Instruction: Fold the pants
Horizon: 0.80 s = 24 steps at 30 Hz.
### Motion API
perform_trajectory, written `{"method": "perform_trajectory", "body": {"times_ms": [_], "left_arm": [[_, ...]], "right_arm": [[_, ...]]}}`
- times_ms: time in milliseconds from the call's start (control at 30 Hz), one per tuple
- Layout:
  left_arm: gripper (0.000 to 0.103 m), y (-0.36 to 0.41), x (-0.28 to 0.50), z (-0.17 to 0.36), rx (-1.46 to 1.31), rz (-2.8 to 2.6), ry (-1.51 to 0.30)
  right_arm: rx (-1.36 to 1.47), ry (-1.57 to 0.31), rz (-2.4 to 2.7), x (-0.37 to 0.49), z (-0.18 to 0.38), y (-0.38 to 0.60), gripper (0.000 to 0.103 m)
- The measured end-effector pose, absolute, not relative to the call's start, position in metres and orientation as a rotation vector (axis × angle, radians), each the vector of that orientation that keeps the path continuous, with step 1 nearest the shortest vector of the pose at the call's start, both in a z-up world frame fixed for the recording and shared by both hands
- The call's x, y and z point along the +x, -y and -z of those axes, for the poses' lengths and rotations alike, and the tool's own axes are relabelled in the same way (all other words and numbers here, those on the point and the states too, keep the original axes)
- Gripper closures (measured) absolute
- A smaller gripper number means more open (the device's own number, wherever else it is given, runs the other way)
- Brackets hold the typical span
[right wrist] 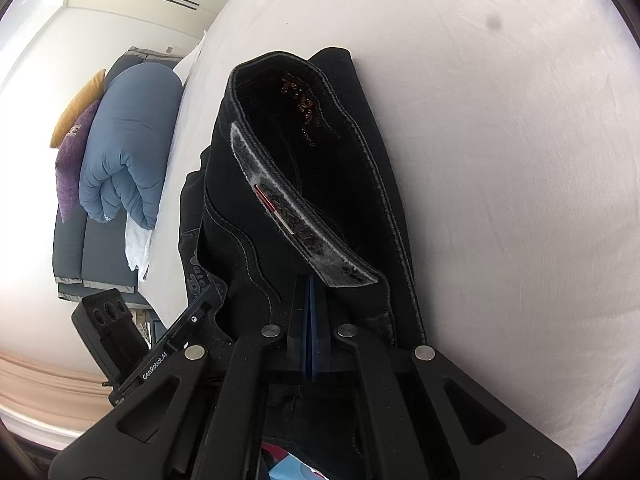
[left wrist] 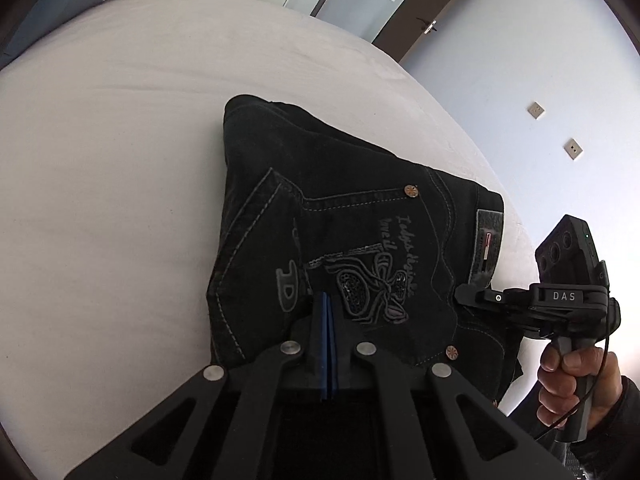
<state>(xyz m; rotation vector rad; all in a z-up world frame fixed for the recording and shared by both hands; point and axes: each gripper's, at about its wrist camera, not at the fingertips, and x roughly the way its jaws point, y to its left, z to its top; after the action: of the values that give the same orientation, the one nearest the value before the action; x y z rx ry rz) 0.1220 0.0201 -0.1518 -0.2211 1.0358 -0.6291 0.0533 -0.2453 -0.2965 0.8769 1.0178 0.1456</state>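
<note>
White bed sheet as work surface, wardrobe beyond. Black pants lie folded near its right edge, pocket side up. My left gripper has blue pads pressed together over the near edge; whether denim sits between them, I cannot tell. My right gripper is likewise narrow below the waistband, probably pinching it to keep layers aligned.

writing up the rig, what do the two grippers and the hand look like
Both grippers, left gripper and right gripper, are matte black linkages with silver rivets and blue finger pads. White lettering reads DAS and GenRobot.AI. The bare right hand has a dark sleeve; a thin black cable loops by the grip.
</note>
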Motion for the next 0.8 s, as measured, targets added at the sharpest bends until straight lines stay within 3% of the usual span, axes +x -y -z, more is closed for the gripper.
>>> {"method": "perform_trajectory", "body": {"times_ms": [200, 267, 400, 467, 633, 667, 700, 733, 800], "left_arm": [[0.099, -0.01, 0.109, 0.117, -0.116, 0.6, -0.969], [0.091, -0.012, 0.096, 0.098, -0.102, 0.616, -0.904], [0.087, -0.002, 0.075, 0.127, 0.053, 0.6, -0.946], [0.087, 0.003, 0.067, 0.135, 0.093, 0.591, -0.901], [0.087, 0.012, 0.077, 0.11, 0.106, 0.594, -0.943], [0.087, 0.009, 0.078, 0.097, 0.107, 0.6, -0.912], [0.083, 0.007, 0.081, 0.082, 0.112, 0.596, -0.864], [0.064, 0.007, 0.089, 0.071, 0.119, 0.582, -0.832], [0.042, 0.013, 0.119, 0.066, 0.108, 0.568, -0.84]], "right_arm": [[0.915, -1.019, -0.145, 0.05, 0.287, 0.247, 0.103], [0.905, -0.986, -0.165, 0.038, 0.272, 0.243, 0.095], [0.897, -0.969, -0.229, 0.015, 0.273, 0.227, 0.095], [0.938, -0.973, -0.225, 0.008, 0.295, 0.231, 0.103], [0.931, -0.936, -0.238, 0.005, 0.297, 0.238, 0.103], [0.873, -0.942, -0.229, 0.006, 0.285, 0.233, 0.096], [0.85, -0.924, -0.243, 0.007, 0.272, 0.23, 0.095], [0.834, -0.892, -0.269, 0.009, 0.26, 0.228, 0.095], [0.798, -0.858, -0.283, 0.021, 0.242, 0.228, 0.095]]}}
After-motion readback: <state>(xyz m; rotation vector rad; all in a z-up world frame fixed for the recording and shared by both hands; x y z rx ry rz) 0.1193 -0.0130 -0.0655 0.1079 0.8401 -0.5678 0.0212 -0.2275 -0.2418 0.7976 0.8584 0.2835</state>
